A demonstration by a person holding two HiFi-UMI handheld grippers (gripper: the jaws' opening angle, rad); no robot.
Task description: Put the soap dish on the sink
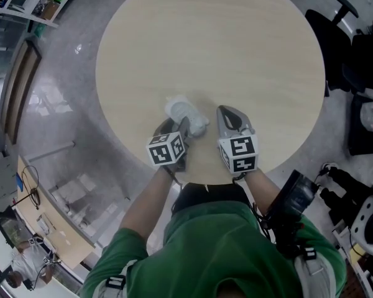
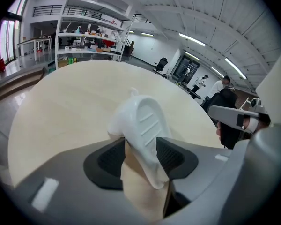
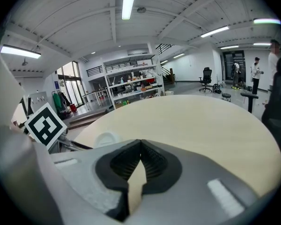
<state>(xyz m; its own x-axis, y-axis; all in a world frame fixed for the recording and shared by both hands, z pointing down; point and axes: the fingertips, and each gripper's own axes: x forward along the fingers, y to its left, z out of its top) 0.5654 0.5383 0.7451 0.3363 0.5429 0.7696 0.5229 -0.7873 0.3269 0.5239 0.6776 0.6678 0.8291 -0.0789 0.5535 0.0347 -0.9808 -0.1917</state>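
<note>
Green sleeves (image 1: 121,253) led to two grippers at the near edge of the table (image 1: 211,42). There the left gripper (image 1: 181,128) stood open around the tilted white soap dish (image 2: 145,125); the right gripper (image 1: 227,112) was closed, empty. Unclamped, the dish could topple or skid if nudged; no sink showed.

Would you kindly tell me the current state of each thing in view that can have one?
soap dish: tilted up on edge between the left claw's jaws, not lying flat.
left claw: open, jaws wide on either side of the soap dish.
right claw: shut, jaw tips together, nothing between them.
</note>
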